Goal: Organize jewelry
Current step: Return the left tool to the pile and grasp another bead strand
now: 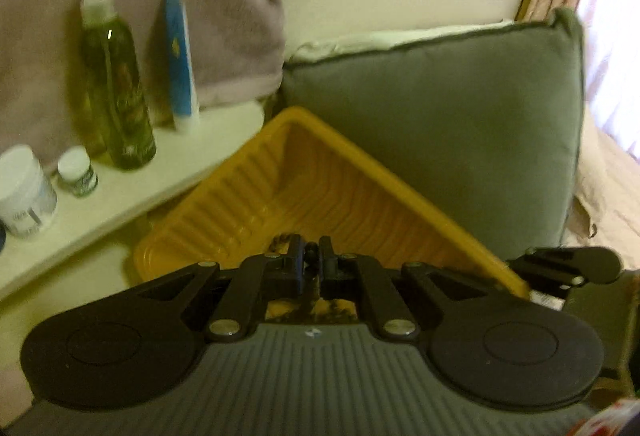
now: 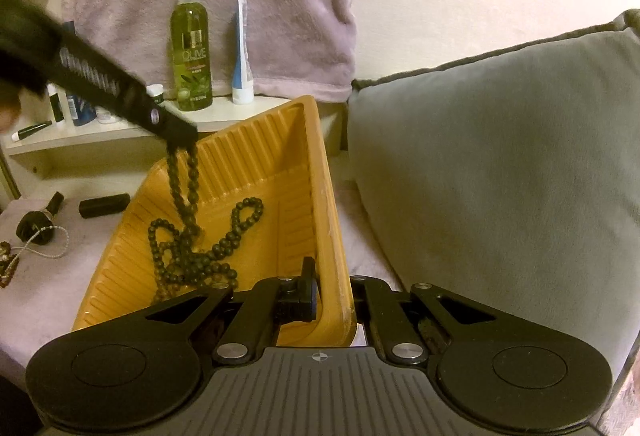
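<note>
A ribbed yellow plastic tray (image 2: 256, 156) lies on the bed; it also shows in the left wrist view (image 1: 320, 180). A dark beaded necklace (image 2: 200, 252) lies partly in the tray and partly hangs from my left gripper (image 2: 182, 142), which is shut on the strand above the tray's left side. In the left wrist view the left gripper (image 1: 310, 260) is closed on beads. My right gripper (image 2: 320, 292) is shut on the tray's near right rim.
A grey cushion (image 2: 500, 164) stands right of the tray. A white shelf (image 2: 120, 132) behind holds an olive spray bottle (image 2: 190, 52), a blue-white tube (image 2: 242, 52) and small jars. Other jewelry pieces and a thin chain (image 2: 40, 240) lie left on the bedspread.
</note>
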Demonstrator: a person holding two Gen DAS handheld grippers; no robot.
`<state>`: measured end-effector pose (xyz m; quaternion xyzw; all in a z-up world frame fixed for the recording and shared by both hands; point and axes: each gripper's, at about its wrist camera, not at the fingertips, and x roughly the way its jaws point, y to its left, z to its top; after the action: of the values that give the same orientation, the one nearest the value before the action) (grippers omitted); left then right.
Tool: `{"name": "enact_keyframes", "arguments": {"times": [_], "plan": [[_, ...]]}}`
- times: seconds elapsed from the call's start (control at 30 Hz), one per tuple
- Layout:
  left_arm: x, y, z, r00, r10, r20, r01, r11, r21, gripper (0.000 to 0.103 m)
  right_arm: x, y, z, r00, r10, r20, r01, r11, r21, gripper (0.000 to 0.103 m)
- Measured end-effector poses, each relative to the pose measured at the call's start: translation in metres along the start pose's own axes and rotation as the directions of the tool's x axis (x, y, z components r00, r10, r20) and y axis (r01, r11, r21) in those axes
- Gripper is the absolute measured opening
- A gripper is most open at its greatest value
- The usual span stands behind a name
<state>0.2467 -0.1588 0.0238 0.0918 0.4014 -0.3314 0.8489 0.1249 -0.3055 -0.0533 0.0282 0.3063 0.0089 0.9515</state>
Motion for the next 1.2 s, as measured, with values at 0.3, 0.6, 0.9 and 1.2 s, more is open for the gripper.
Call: {"name": "enact_keyframes", "arguments": {"times": [0.3,0.6,0.9,1.2], "plan": [[-0.031,0.019,-0.015,0.995,0.083,0.057,-0.079,0.994,-0.080,0.029,0.004,-0.002,-0.001,1.000,0.001,-0.005,-0.001,1.000,-0.001,0.005],[-0.101,0.075,-0.067,0.970,0.206,0.127,-0.176,0.961,-0.215,0.037,0.005,-0.003,-0.001,1.000,0.002,-0.005,-0.002,1.000,-0.008,0.005],[-0.147,0.143,-0.139,0.912,0.401,0.090,-0.368,0.895,-0.253,0.056,0.005,-0.004,-0.003,1.000,0.002,-0.011,-0.002,1.000,-0.013,0.005],[-0.153,0.165,-0.201,0.867,0.498,0.021,-0.481,0.848,-0.221,0.056,0.008,-0.004,-0.003,1.000,-0.008,-0.021,0.007,1.000,-0.031,0.005]]}}
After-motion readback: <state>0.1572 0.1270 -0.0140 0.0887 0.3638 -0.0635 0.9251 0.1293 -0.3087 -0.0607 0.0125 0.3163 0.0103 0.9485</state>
